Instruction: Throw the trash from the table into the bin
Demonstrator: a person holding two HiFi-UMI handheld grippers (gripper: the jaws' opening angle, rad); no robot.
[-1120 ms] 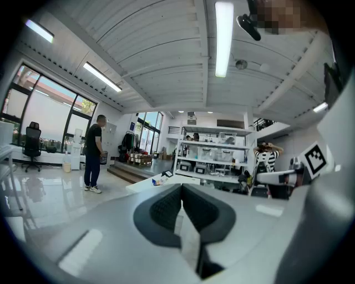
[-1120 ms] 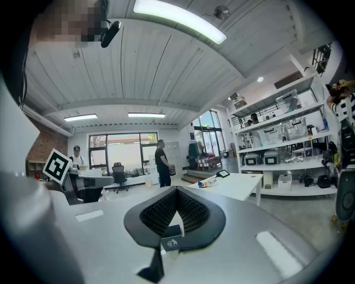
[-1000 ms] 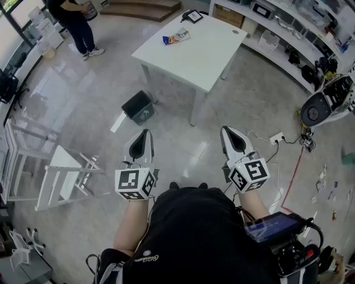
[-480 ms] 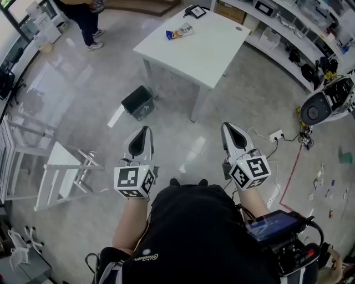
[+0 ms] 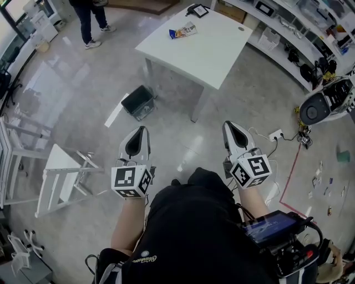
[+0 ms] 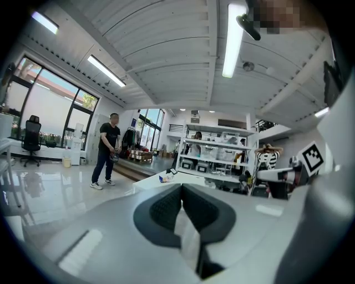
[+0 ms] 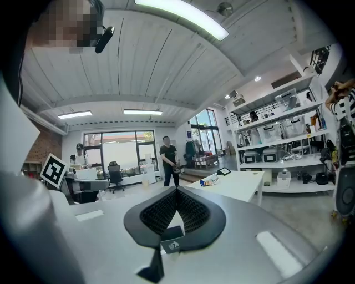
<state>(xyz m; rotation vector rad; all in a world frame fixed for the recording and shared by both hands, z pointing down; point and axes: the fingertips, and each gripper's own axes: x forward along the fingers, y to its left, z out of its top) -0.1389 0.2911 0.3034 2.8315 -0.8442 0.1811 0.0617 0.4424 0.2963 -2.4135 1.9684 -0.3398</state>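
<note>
A blue and orange snack wrapper (image 5: 182, 31) lies at the far end of the white table (image 5: 211, 50); it also shows as the wrapper (image 6: 165, 178) and the wrapper (image 7: 211, 180) in the gripper views. A dark bin (image 5: 138, 102) stands on the floor by the table's near left leg. My left gripper (image 5: 145, 129) and right gripper (image 5: 227, 124) are held out side by side over the floor, well short of the table. The left gripper (image 6: 181, 187) and the right gripper (image 7: 176, 189) both have their jaws closed together with nothing between them.
A black tablet (image 5: 194, 10) lies on the table's far corner. A person (image 5: 89, 11) stands at the far left. A white folding rack (image 5: 61, 172) lies at the left, a power strip (image 5: 275, 137) and cables at the right, shelves (image 5: 288, 33) behind.
Both grippers and the head view have moved a little toward the table. The person at the far left has drifted further toward the picture's top edge.
</note>
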